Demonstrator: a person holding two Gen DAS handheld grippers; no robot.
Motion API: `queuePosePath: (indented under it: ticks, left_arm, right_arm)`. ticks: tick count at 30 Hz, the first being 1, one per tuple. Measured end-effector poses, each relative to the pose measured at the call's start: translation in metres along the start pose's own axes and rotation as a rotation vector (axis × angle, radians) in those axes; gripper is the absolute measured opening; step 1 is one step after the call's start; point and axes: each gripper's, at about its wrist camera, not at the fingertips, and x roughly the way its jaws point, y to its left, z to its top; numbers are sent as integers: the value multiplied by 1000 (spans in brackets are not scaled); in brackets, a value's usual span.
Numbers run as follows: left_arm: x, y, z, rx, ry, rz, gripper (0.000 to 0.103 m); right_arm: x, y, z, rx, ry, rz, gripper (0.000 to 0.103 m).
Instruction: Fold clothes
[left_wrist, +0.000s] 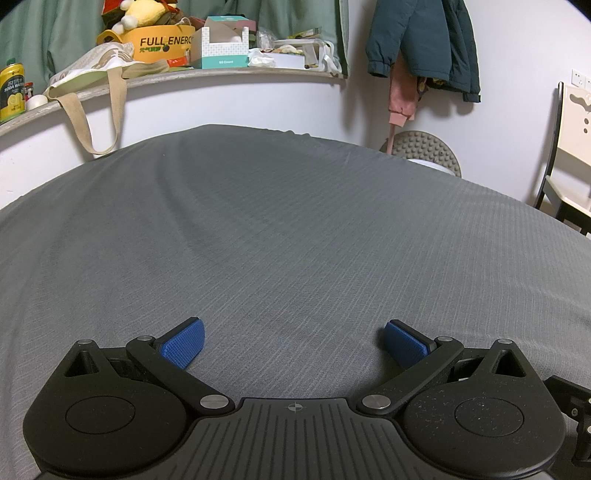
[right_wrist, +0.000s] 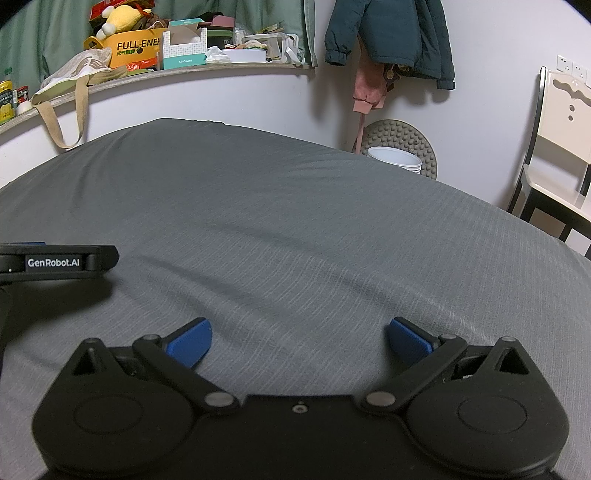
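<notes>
The left gripper (left_wrist: 294, 341) and the right gripper (right_wrist: 298, 341) are black with bumpy blue pads (left_wrist: 183, 343) and round silver screws (left_wrist: 376, 401). White letters say GenRobot.AI.

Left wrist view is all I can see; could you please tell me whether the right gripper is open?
Observer: Yes, the right gripper is open, with its jaws wide apart over the grey sheet, and it holds nothing.
Operator: Thank you. Where does my left gripper sit relative to it?
Observer: The left gripper shows at the left edge of the right wrist view, close beside the right one.
Operator: Is any garment on the sheet over there?
Observer: No garment shows in the right wrist view; only wrinkled sheet lies ahead of the gripper.
</notes>
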Motion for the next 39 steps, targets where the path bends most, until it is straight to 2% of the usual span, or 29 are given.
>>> queuePosePath:
  ticks: [18,24,27,30,32,35,36,39]
  left_arm:
    - [0,-2,0,3,0,2,103]
    - [1,-3,0,-6,8,10,103]
    - [-10,2,2,-5,50,-46,103]
    - [-52,20,5,-82,93,-169,103]
    - [-102,41,10,-146,13,-259,103]
    - [-183,75,29,-166,-116,-369,103]
    - [-215,90,39,-156,-157,-422,103]
    - [-309,137,68,-32,-258,-546,103]
  right_arm:
    - [0,-1,1,2,1,1,103]
    - [-10,4,-4,52,-4,0,103]
    - [-32,12,-16,101,-20,26,103]
    - [-76,18,-29,185,-60,49,103]
    - [-116,21,-34,258,-116,28,103]
    - [-200,39,-39,278,-290,35,103]
    - [-230,48,-39,259,-347,34,103]
    - [-317,87,-31,179,-472,61,103]
